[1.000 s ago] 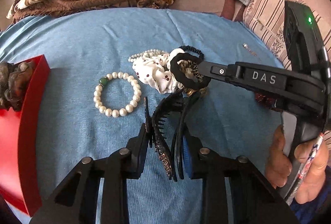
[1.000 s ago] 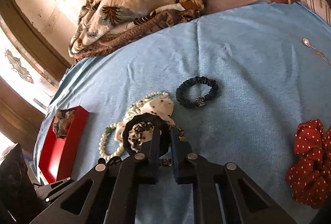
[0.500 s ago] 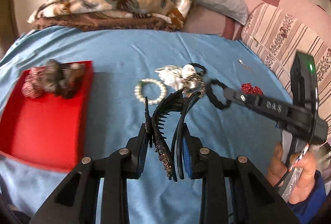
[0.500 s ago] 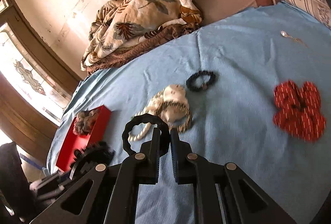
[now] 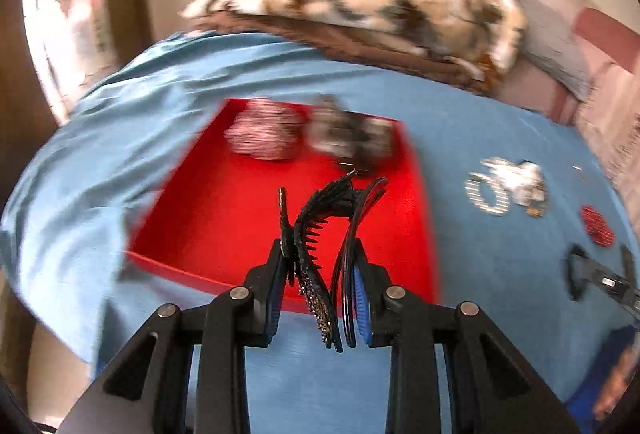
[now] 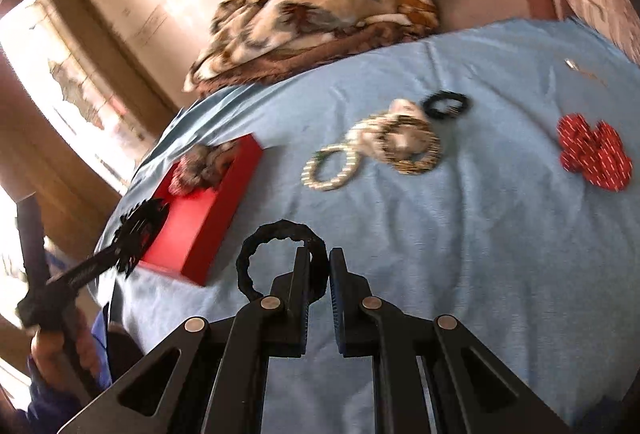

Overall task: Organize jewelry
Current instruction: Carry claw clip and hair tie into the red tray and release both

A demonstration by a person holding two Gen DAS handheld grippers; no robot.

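My left gripper [image 5: 318, 254] is shut on a black toothed hair clip [image 5: 320, 218] and holds it above the near edge of the red tray [image 5: 224, 209]. The tray holds a reddish scrunchie [image 5: 262, 133] and a brown-grey scrunchie [image 5: 350, 137] at its far end. My right gripper [image 6: 319, 262] is shut on a black hair tie [image 6: 276, 254], lifted above the blue cloth. It shows at the right edge of the left wrist view [image 5: 600, 274]. A pearl bracelet [image 6: 332, 165], a white scrunchie [image 6: 400, 129] and a leopard-print tie [image 6: 416, 153] lie together on the cloth.
A black scrunchie [image 6: 446, 105], a red dotted scrunchie [image 6: 592, 153] and a thin chain [image 6: 580, 69] lie on the blue cloth [image 6: 460, 234]. A folded floral blanket [image 5: 380, 5] and pillows lie at the back. The left gripper with its clip shows at the left [image 6: 136, 230].
Both grippers have swung left toward the red tray, carrying the clip and the hair tie. The left gripper now hangs over the tray's near edge. The jewelry pile has fallen away to the right.
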